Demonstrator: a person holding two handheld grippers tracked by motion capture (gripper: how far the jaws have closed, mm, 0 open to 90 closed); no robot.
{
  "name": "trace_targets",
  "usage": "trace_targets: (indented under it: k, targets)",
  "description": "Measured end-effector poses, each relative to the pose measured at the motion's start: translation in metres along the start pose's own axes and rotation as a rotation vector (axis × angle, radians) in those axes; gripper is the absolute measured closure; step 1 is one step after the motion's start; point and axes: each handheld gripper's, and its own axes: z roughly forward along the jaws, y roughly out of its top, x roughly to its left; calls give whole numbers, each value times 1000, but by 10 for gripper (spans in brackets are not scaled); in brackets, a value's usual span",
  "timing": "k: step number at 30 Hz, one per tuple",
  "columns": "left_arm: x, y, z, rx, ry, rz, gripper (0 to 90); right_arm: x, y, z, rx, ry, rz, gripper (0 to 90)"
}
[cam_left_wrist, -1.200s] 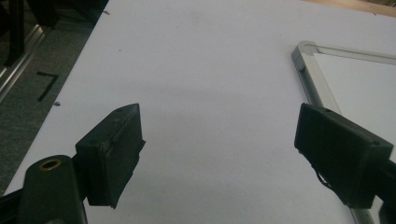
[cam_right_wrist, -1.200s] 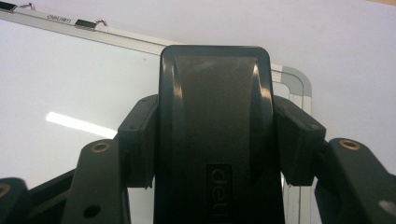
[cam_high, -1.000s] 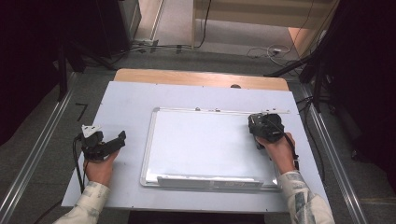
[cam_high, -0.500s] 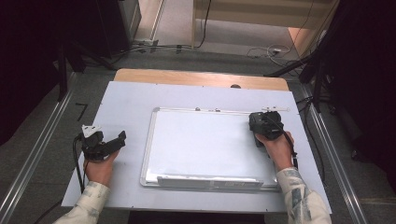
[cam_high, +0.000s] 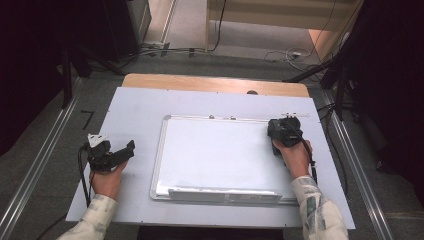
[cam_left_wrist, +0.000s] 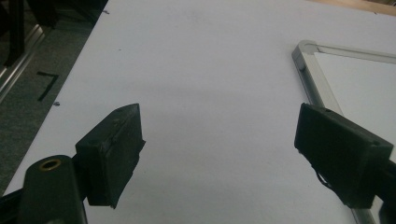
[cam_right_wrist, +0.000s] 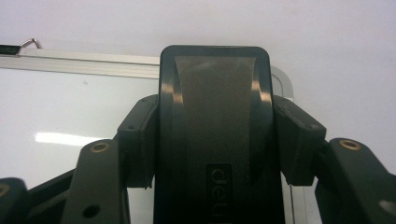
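From the high view, I am watching the right gripper (cam_high: 284, 134) resting over the far right corner of the white, silver-framed whiteboard (cam_high: 220, 155), which is lying flat on the pale grey table (cam_high: 140, 110). The hand behind it is hiding its jaws here, so what they hold is hard to make out. The left gripper (cam_high: 107, 155) is lying on the bare tabletop, just left of the board.

In the left gripper view, I am seeing its two black jaws standing wide apart with nothing but table between them; the whiteboard's rounded frame corner (cam_left_wrist: 306, 51) is being cut off by the right edge.

In the right gripper view, the jaws are clamping a black rectangular plastic eraser (cam_right_wrist: 215, 130) from both sides above the board's upper frame rail (cam_right_wrist: 84, 63); its lower end is running out of frame, its embossed lettering partly cropped.
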Motion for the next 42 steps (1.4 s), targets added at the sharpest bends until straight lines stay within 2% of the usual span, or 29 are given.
trace_targets:
  k: [5, 8, 13, 20, 22, 29, 33, 42]
  targets:
    - [0, 0, 0, 0, 0, 0, 157, -1, 0, 4, 17, -7, 3, 382]
    - [0, 0, 0, -1, 1, -2, 157, -2, -2, 9, 46, -24, -9, 375]
    - [0, 0, 0, 0, 0, -1, 157, -2, -2, 9, 39, -13, 9, 345]
    - [0, 0, 0, 0, 0, 1, 157, -1, -3, 11, 29, -1, 11, 295]
    - [0, 0, 0, 0, -2, 3, 157, -2, -2, 10, 25, 14, 24, 281]
    - [1, 0, -1, 1, 0, 5, 157, -4, -1, 4, -7, 31, -3, 206]
    - [1, 0, -1, 1, 0, 2, 157, -6, -1, 0, 0, 48, -5, 159]
    - [1, 0, -1, -7, 0, -4, 156, -10, -1, -18, -36, 86, -25, 131]
